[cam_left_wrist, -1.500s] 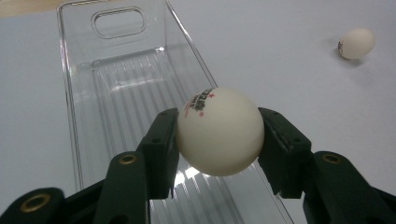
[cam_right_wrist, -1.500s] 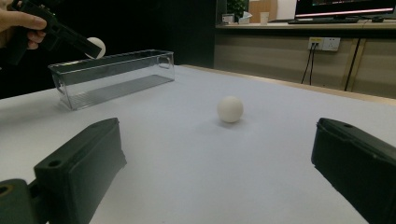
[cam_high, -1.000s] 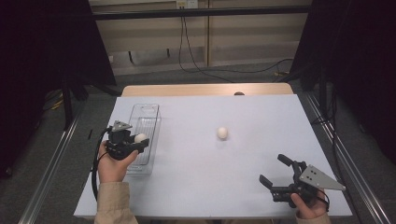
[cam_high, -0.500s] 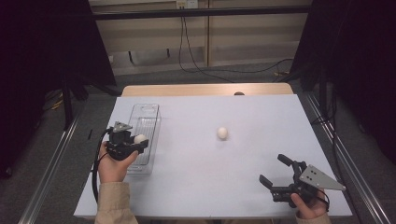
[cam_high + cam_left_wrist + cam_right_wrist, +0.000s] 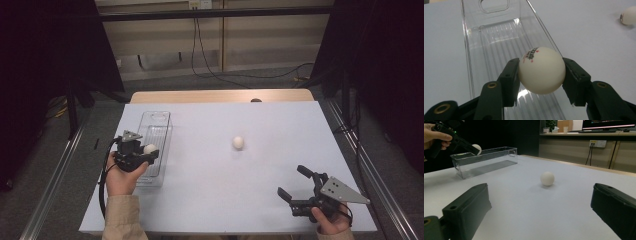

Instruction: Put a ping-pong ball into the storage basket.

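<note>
Where the clear plastic tray (image 5: 150,131) lies along the left side of the white table (image 5: 280,125), the left gripper (image 5: 146,153) hangs over its near half, both pads pinching a white ball with a red printed mark (image 5: 541,70). A second white ball (image 5: 238,142) rests loose on the bare table near its middle, well apart from the tray. The right gripper (image 5: 296,184) sits low at the near right corner, jaws spread wide, nothing between them.
</note>
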